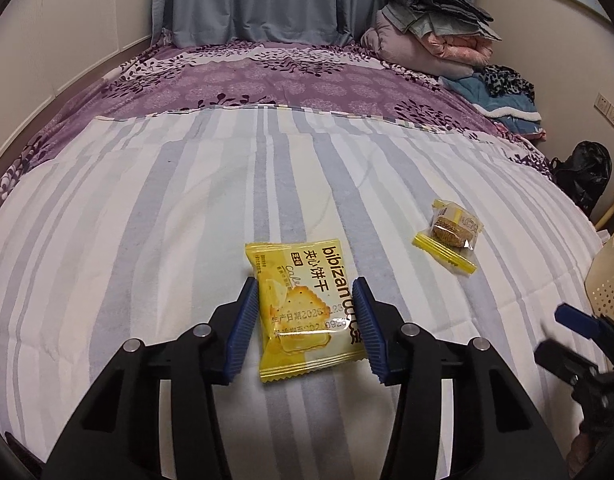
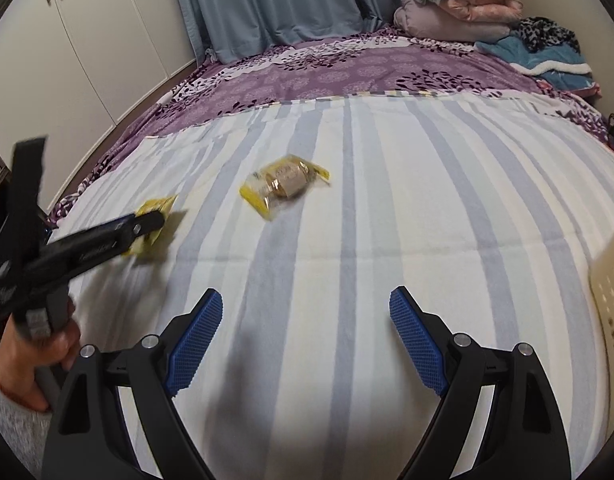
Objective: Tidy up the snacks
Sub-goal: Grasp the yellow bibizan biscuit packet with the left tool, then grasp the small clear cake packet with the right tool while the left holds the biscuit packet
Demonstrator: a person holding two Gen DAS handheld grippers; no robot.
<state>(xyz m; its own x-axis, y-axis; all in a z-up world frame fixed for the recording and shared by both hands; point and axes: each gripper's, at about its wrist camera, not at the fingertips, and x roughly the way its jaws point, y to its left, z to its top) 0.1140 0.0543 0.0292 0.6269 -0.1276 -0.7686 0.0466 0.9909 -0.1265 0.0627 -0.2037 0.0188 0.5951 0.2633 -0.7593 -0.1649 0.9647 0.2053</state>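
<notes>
A yellow cracker packet (image 1: 303,320) lies lengthwise between the blue pads of my left gripper (image 1: 305,284), which press on its two long edges. The right wrist view shows that same gripper (image 2: 155,222) from the side, with the packet (image 2: 157,205) at its tips and a shadow beneath it. A second snack, a small cake in a clear and yellow wrapper (image 1: 453,232) (image 2: 285,186), rests on the striped blanket (image 2: 347,200) further back. My right gripper (image 2: 307,292) hangs open over bare blanket, with nothing between its fingers.
A cream perforated basket (image 1: 611,288) (image 2: 611,312) stands at the right edge of the bed. Folded quilts and clothes (image 1: 435,36) are piled at the far right corner. White cupboards (image 2: 87,40) run along the left side. A hand (image 2: 39,360) holds the left gripper's handle.
</notes>
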